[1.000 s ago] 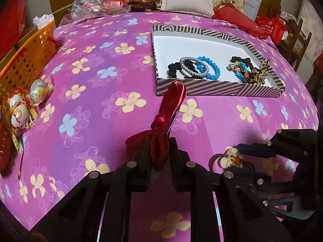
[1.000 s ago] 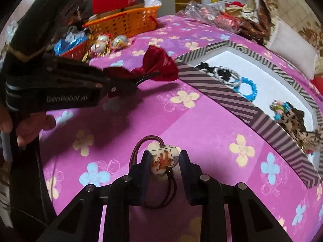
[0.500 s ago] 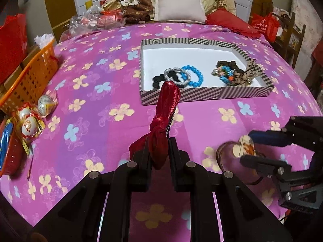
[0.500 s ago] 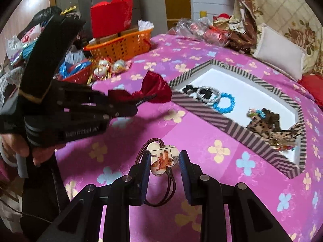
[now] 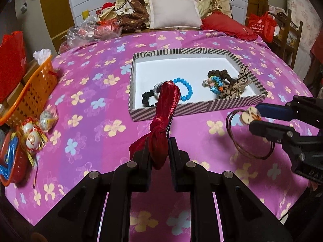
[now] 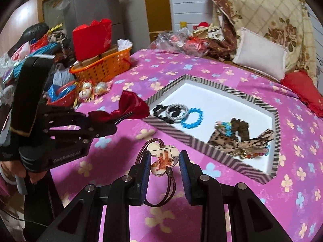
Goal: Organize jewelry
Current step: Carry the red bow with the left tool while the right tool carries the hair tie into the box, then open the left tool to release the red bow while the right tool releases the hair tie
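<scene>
Above the bed's near edge, left gripper (image 5: 158,154) pinched a red bow (image 5: 163,121), right gripper (image 6: 165,166) clamped a charm hair tie (image 6: 162,158); bracelets, perhaps scrunchies, already lay in the striped tray (image 5: 201,110).

A glossy red satin bow (image 5: 164,121), matt black plastic fingers (image 5: 143,159), and a smooth pink flowered cloth bedspread (image 5: 90,92) are seen.

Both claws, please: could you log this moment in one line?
left claw: shut on red bow | right claw: shut on charm hair tie | tray: ahead
</scene>
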### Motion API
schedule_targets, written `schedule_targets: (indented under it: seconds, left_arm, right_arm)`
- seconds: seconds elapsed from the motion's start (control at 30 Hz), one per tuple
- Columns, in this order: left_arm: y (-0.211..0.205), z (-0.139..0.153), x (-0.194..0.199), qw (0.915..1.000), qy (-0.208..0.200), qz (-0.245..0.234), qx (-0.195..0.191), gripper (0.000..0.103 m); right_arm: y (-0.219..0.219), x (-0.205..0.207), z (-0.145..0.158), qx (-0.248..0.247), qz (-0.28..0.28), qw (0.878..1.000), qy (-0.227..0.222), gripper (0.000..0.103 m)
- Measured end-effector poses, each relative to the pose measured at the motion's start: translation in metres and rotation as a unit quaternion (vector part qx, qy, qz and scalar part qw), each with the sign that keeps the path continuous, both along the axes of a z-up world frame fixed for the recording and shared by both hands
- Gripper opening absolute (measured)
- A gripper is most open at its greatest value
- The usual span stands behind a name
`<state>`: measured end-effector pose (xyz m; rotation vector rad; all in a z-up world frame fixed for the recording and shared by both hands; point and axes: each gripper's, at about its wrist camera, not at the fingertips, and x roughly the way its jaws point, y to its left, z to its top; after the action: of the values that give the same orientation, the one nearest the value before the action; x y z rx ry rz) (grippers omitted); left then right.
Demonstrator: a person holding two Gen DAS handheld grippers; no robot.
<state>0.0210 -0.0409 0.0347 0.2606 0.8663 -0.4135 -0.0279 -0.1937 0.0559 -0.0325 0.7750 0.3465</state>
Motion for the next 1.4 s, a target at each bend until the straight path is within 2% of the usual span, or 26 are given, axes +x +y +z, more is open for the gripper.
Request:
schedule_targets:
  seconds: [0.4, 0.7, 1.07, 1.27, 1.4]
  left_arm:
    - [-0.025, 0.010, 0.028, 0.9999, -0.011, -0.002, 0.005, 0.014]
    - [-0.045, 0.005, 0.075, 0.9996, 0.020, 0.013, -0.014, 0.014]
    - [-0.064, -0.035, 0.116, 0.9971, 0.065, 0.039, -0.004, 0.014]
    - [-0.071, -0.050, 0.122, 0.9964, 0.074, 0.043, 0.001, 0.014]
    - [-0.075, -0.053, 0.121, 0.9969, 0.065, 0.043, 0.010, 0.014]
  right_arm:
    - [-0.039, 0.036, 0.008, 0.017, -0.040, 0.999, -0.002, 0.028]
    - [-0.062, 0.084, 0.006, 0.044, -0.063, 0.997, 0.011, 0.028]
    - [-0.064, 0.141, -0.033, 0.045, -0.076, 0.995, 0.046, 0.028]
    - [-0.065, 0.158, -0.061, 0.047, -0.084, 0.993, 0.070, 0.028]
    - [-0.063, 0.159, -0.071, 0.043, -0.081, 0.993, 0.077, 0.027]
